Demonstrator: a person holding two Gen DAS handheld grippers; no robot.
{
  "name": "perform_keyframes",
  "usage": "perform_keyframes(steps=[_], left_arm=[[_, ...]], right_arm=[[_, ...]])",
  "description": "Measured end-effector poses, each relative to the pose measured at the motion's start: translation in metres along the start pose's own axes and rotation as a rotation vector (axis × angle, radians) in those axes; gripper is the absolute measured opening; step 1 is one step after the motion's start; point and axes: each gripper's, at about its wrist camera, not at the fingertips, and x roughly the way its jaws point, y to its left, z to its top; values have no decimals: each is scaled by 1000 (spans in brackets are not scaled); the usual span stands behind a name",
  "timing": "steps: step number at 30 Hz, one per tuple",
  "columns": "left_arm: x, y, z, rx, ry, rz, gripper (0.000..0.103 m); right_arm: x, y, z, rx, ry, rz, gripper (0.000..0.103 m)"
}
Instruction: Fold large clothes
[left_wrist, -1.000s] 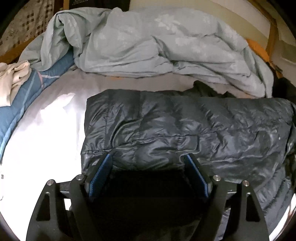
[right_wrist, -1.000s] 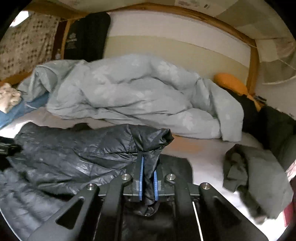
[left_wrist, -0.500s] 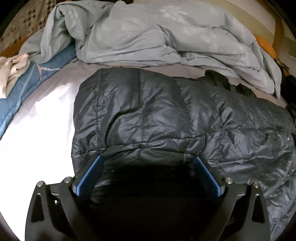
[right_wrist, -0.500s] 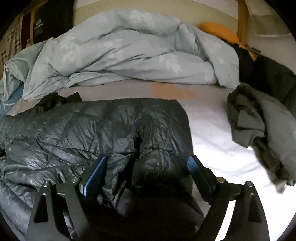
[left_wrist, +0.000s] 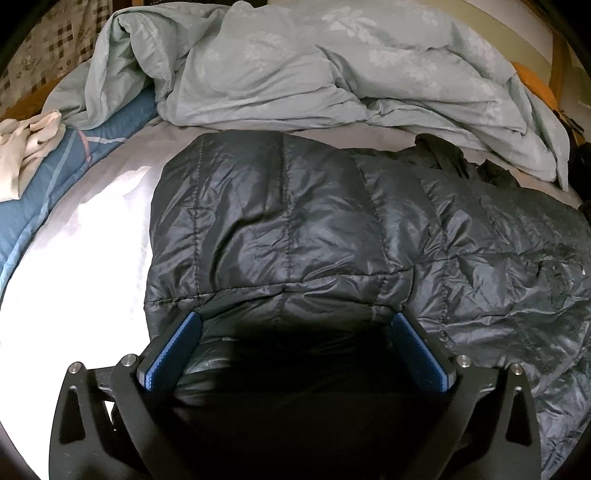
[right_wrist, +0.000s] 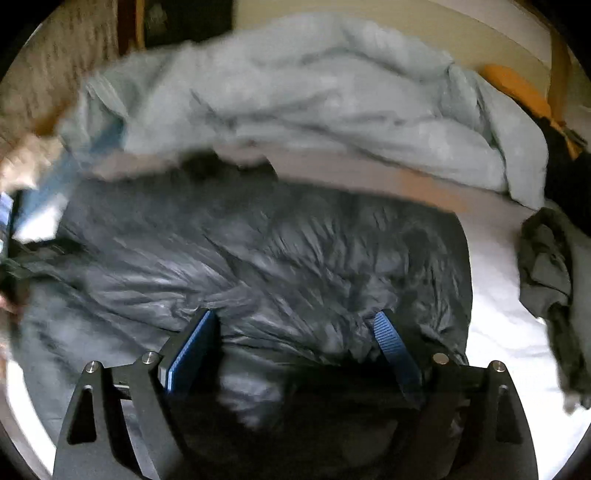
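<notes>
Jacket-wise, dark quilted puffer jacket (left_wrist: 332, 236) is lying folded across the white bed sheet (left_wrist: 92, 258), long axis running left-right, with both the left gripper (left_wrist: 295, 332) and right gripper (right_wrist: 295, 332) hovering released, fingers (left_wrist: 173, 347) spreading around its near edge.

The left gripper (left_wrist: 295, 321) is built from matte black plastic, with two fingers (left_wrist: 173, 350) lined in ribbed blue padding. Silver round screw heads are set at the finger bases, and triangular cut-outs are seen in the outer black brackets beside them. The right gripper (right_wrist: 295, 321) is made alike: black frame, blue-padded fingers (right_wrist: 190, 350), silver screws.
</notes>
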Motion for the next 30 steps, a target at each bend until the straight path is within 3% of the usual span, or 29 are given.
perform_keyframes(steps=[2,5,7,9,13,20,25,30], left_arm=[[0,-1,0,2,0,4,103],[0,-1,-1,5,0,7,103],[-1,-1,-1,5,-3,7,102],[-7,-2,-1,10,-29,20,102],[-35,-14,-1,69,-127,49,100],[-115,-31,-1,107,-314,-61,101],[-141,-37,-7,110,-347,-112,101],[-156,-42,-35,109,-329,-154,101]], right_arm=[[12,1,2,-12,2,-95,89],[18,-13,6,52,-11,-131,89],[12,-27,5,111,-31,-221,89],[4,-36,4,116,-61,-255,89],[-11,-45,2,122,-96,-223,89],[-40,-29,5,127,-155,-122,89],[-62,-8,-7,106,-180,-84,90],[-86,12,-15,111,-214,-44,90]])
